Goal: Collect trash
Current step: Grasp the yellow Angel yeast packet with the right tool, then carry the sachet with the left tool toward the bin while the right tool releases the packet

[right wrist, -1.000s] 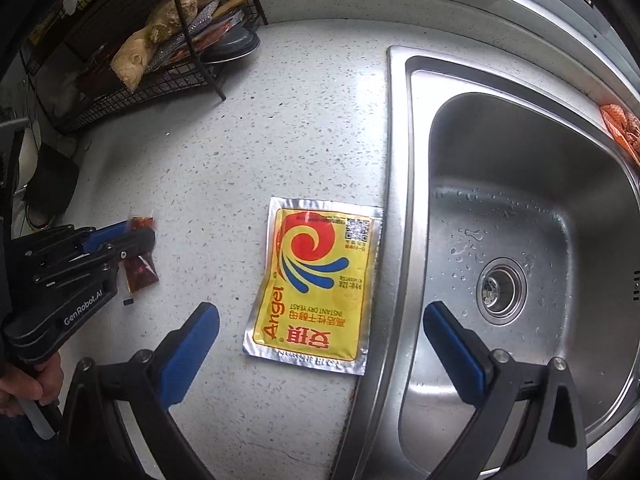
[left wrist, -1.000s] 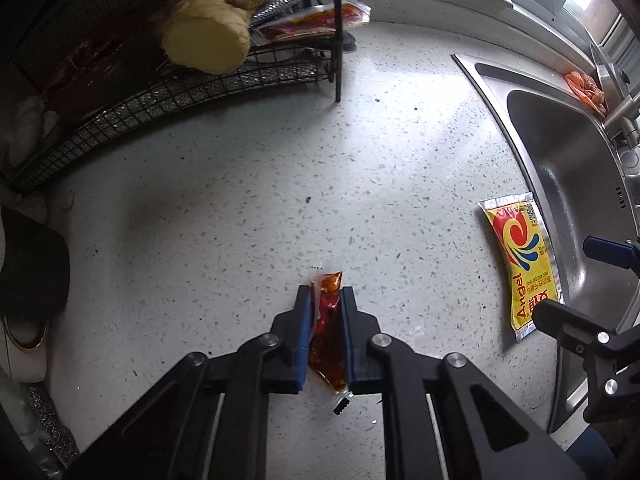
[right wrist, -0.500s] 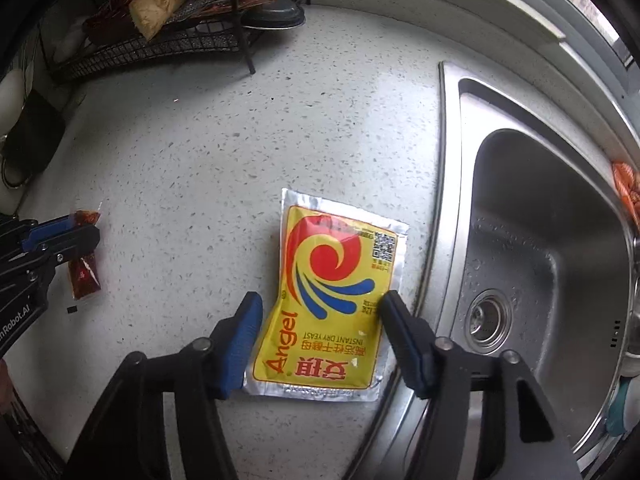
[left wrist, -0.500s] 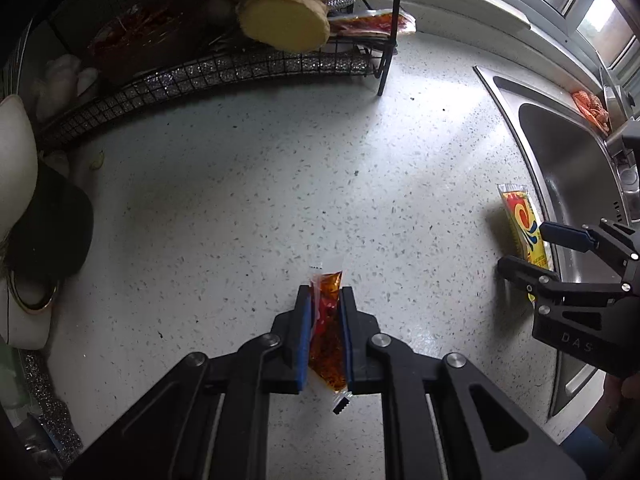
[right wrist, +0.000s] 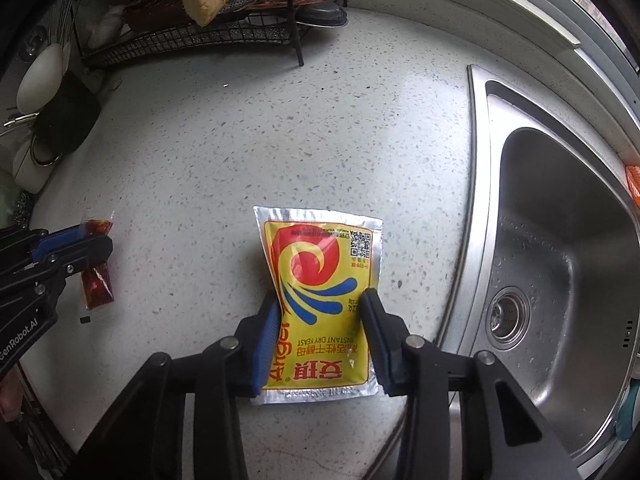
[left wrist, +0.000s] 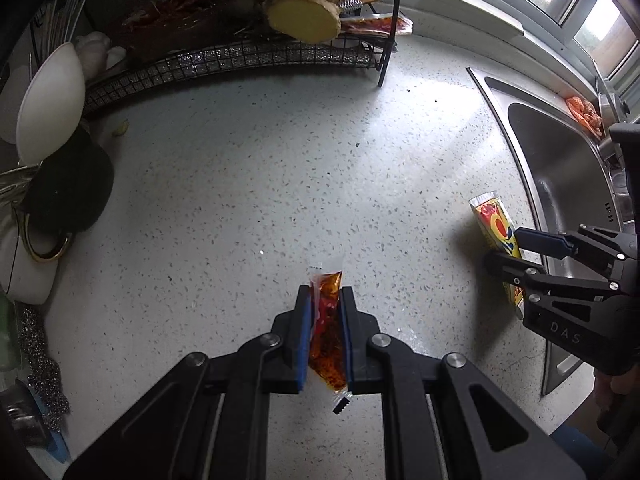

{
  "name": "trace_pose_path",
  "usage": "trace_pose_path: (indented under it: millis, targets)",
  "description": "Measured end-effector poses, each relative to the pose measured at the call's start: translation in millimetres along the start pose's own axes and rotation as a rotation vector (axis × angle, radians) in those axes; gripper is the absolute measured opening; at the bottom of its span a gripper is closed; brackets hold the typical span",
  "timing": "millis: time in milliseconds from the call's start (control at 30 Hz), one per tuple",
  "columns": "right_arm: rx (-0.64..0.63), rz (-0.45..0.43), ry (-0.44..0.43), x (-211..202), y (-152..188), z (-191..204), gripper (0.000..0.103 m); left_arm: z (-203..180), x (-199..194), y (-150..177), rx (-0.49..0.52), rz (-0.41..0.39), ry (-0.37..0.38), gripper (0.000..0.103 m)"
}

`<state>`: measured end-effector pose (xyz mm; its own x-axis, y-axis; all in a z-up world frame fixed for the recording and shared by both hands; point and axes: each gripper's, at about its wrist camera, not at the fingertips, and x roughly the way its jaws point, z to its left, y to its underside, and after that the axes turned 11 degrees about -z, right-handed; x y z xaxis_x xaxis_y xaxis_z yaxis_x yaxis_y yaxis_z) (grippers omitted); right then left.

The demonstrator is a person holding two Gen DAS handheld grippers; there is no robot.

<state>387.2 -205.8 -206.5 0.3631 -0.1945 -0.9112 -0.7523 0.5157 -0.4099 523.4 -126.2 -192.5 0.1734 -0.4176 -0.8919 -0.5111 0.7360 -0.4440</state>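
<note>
The left gripper [left wrist: 325, 312], black with blue pads on its two fingers, is squeezed tight on a small see-through packet of red-brown sauce [left wrist: 327, 334]. The packet stands up between the pads, and its top pokes out past the tips. The right gripper [right wrist: 320, 316], black with blue pads too, has its fingers pressed on both sides of a yellow foil packet with a red swirl [right wrist: 320, 300], and the packet bends in at the middle.

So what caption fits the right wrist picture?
Right gripper pinching a yellow foil yeast packet on the speckled countertop beside the steel sink.
</note>
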Motion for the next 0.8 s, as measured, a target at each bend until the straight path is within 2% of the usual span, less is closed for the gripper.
trace_pose_path:
  millis: [167,267,433,467,500,533,600,667,800]
  targets:
    - [-0.014,-0.040,-0.021,-29,10,0,0.038,-10,-23,13,-0.002,-0.018,0.005,0.012]
    - [-0.018,-0.069,-0.033,-49,20,-2,0.037,-18,-35,20,-0.017,-0.029,0.034,0.012]
    - [-0.027,-0.110,-0.055,-87,37,-7,0.035,-37,-62,39,0.006,-0.058,0.016,0.012]
    - [-0.029,-0.115,-0.060,-93,42,-8,0.033,-46,-63,40,0.009,-0.064,0.012,0.012]
    - [-0.033,-0.123,-0.069,-99,48,-8,0.018,-53,-70,46,0.013,-0.073,0.007,0.012]
    - [-0.039,-0.120,-0.062,-105,53,-8,0.012,-59,-74,49,0.016,-0.078,0.002,0.012]
    - [-0.042,-0.135,-0.080,-117,64,-9,0.010,-67,-84,58,0.015,-0.091,-0.012,0.012]
    - [-0.056,-0.159,-0.091,-127,73,-10,0.002,-73,-96,69,0.009,-0.106,-0.020,0.012]
    - [-0.078,-0.190,-0.141,-142,98,-9,0.001,-84,-114,91,-0.003,-0.114,-0.058,0.012]
